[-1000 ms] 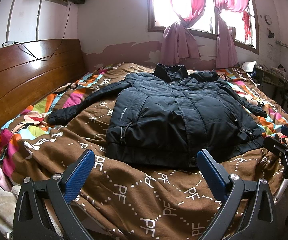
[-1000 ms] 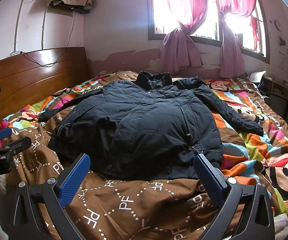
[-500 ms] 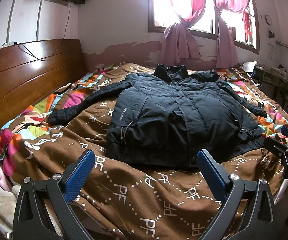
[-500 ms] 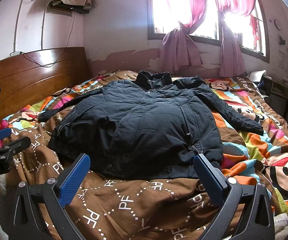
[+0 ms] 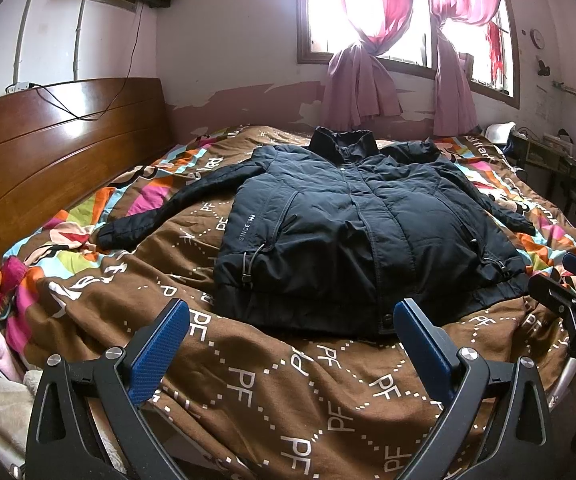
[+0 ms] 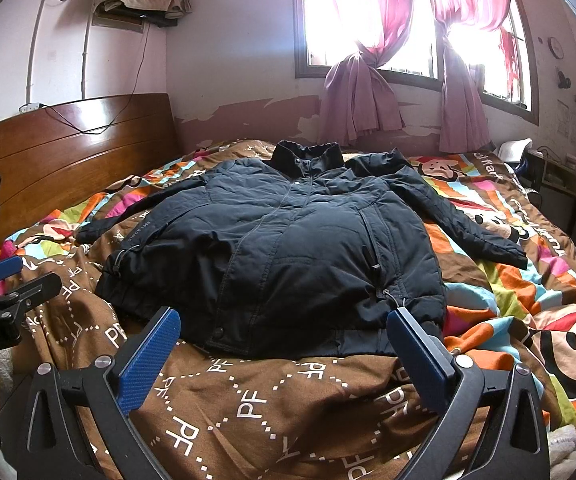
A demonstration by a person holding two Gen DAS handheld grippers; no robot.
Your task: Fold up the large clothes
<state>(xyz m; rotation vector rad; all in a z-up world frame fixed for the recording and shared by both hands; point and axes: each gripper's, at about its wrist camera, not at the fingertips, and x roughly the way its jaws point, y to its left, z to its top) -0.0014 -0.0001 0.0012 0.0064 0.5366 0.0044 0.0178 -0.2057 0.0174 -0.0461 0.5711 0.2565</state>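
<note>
Bedroom scene: wooden headboard on the left, pink curtains at the far wall, patterned quilt covering the bed. Compared against the frames from one second and half a second back, I found no visible change: the dark jacket lay the same, and neither view had shifted. I read this as a pause before the first fold; nothing of the task looked done yet.

Jacket position: face up, zipped, roughly mid-bed, collar toward the window wall, hem nearest me close to the bed's near edge. Both sleeves were spread outward, the left sleeve toward the headboard side, the right sleeve toward the opposite side.

Left hand-held gripper: jaws spread wide, holding nothing, hovering over the quilt just short of the hem. Right hand-held gripper: the same, wide and empty, also just short of the hem.

Room to move: bare quilt lay on both sides of the jacket, more on the right, enough, in my judgement, to bring each sleeve across the body. Near edge was tight; the hem risked sliding off if dragged toward me.
</note>
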